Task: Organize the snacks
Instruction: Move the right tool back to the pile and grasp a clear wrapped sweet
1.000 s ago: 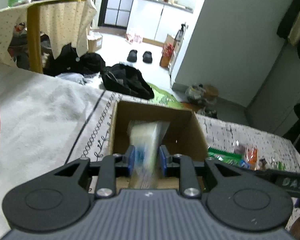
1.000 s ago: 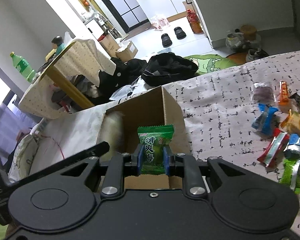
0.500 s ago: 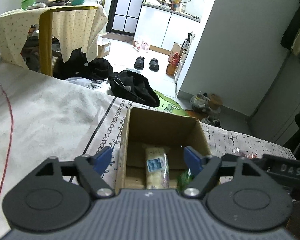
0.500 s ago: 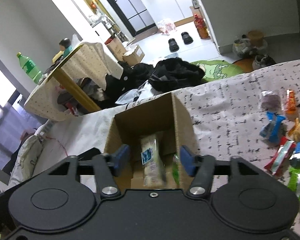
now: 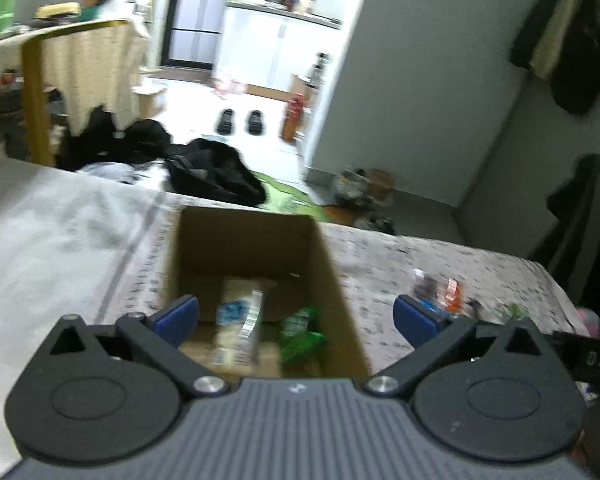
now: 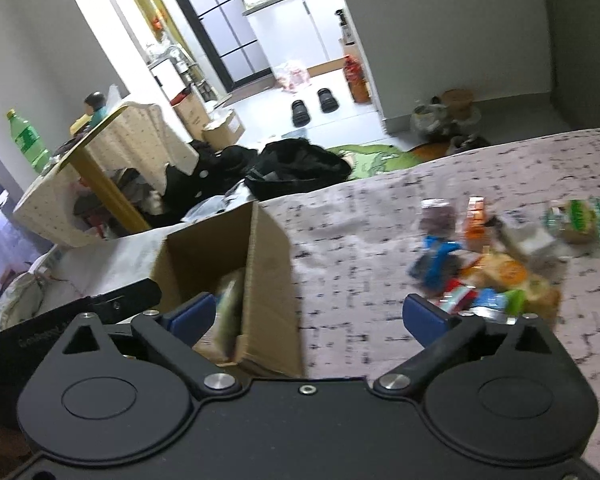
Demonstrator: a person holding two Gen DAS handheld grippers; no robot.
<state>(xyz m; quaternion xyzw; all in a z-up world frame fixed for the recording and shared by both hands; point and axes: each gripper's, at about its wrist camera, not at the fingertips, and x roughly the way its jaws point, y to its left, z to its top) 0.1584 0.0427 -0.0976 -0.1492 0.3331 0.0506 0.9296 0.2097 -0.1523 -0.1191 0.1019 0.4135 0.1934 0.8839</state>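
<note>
An open cardboard box (image 5: 324,264) (image 6: 268,248) stands on the patterned bedspread. Inside it lie a pale wrapped snack (image 5: 238,328) (image 6: 230,304) and a green packet (image 5: 300,336). My left gripper (image 5: 296,316) hangs over the box's near edge, its jaws still opening wide with nothing between them. My right gripper (image 6: 308,316) hovers at the box's right wall, jaws also opening wide and empty. A heap of loose snacks (image 6: 488,264) (image 5: 444,292) lies on the bedspread to the right of the box.
The other gripper's black body (image 6: 68,324) shows at the left of the right wrist view. Beyond the bed's far edge are black bags (image 5: 216,176) on the floor, a cloth-draped table (image 6: 112,148) with a green bottle (image 6: 26,140), and slippers (image 5: 240,120).
Both grippers let go: the pale snack and the green packet dropped into the box. Both sets of jaws swung wide open, and both views shifted rightward, bringing the loose snack heap more into view.
</note>
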